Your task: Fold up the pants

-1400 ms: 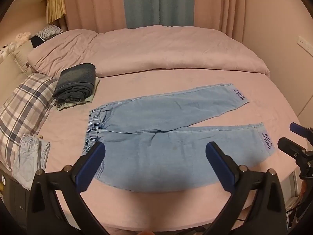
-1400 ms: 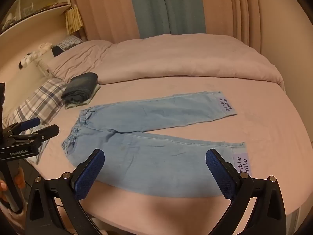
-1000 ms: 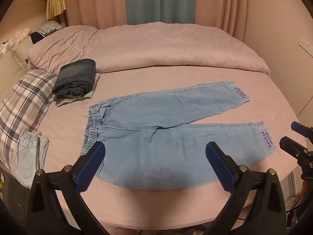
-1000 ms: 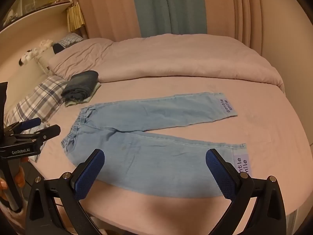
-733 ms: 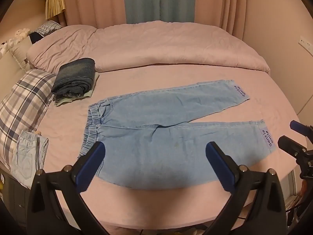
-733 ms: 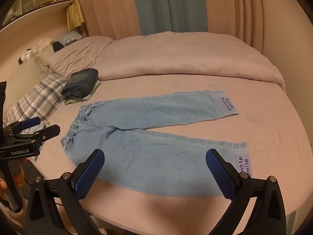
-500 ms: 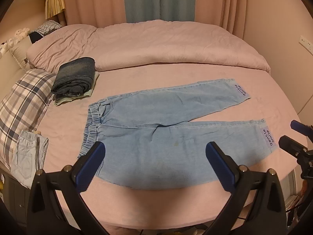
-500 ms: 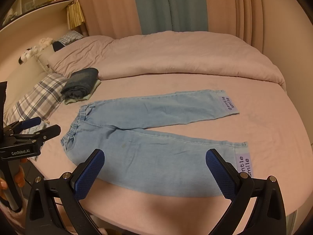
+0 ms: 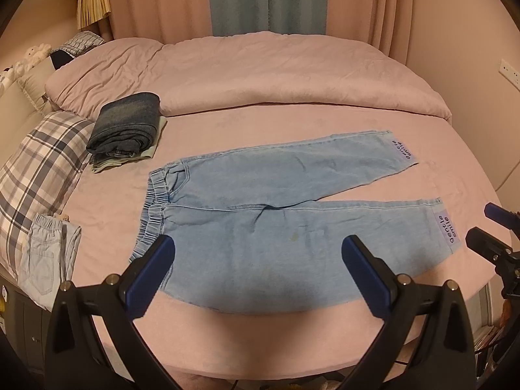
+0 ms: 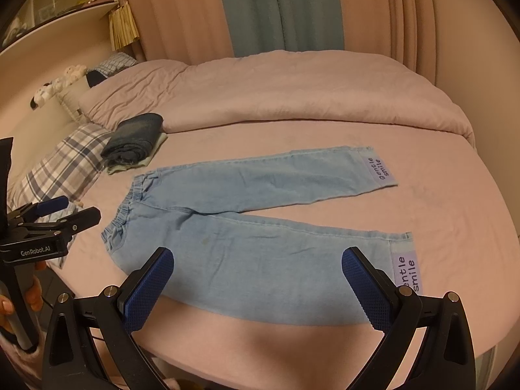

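Note:
Light blue denim pants (image 9: 276, 224) (image 10: 260, 224) lie flat on the pink bed, waistband to the left, both legs spread toward the right, each cuff bearing a lilac "gentle smile" label (image 10: 406, 274). My left gripper (image 9: 260, 269) hovers open above the near leg close to the bed's front edge, holding nothing. My right gripper (image 10: 260, 279) is likewise open and empty over the near leg. Each gripper shows at the edge of the other's view: the right one (image 9: 487, 230) and the left one (image 10: 65, 209), a hand on its handle.
A folded stack of dark jeans (image 9: 125, 130) sits at the back left beside a plaid pillow (image 9: 35, 169). Another pale denim garment (image 9: 45, 260) lies at the left edge. A rolled pink duvet (image 9: 260, 74) spans the back; curtains (image 9: 266, 0) hang behind.
Both views drifted slightly, with the pants sitting a little higher in frame at first, then settling. The pants have not moved and both grippers stayed open.

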